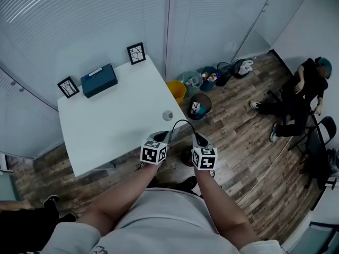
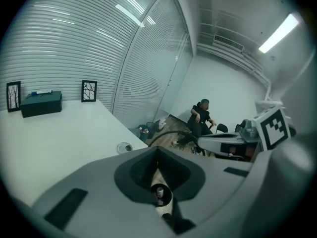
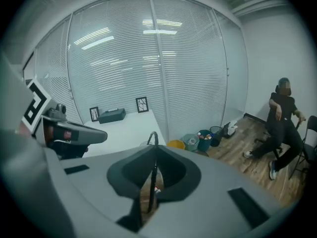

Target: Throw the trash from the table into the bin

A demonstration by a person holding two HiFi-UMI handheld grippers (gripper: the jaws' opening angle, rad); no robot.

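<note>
Overhead, the trash (image 1: 167, 115), small, round and pale, sits near the edge of the white table (image 1: 106, 126) just ahead of the left gripper (image 1: 159, 137), bins (image 1: 200, 106) on the wood floor (image 1: 243, 136) beyond the right gripper (image 1: 199, 139); each gripper view shows jaws pressed together, empty, the trash (image 2: 124, 147) ahead-left of the left one, too squat to show an axis.

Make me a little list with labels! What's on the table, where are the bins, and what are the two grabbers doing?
table: white
trash: one small round piece, near the table's edge
also on table: blue box, two framed pictures
bins: on the floor past the table's corner
nearest bin: black bin
left gripper: jaws together, holding nothing
right gripper: jaws together, holding nothing
person: sitting far off to the right
</note>
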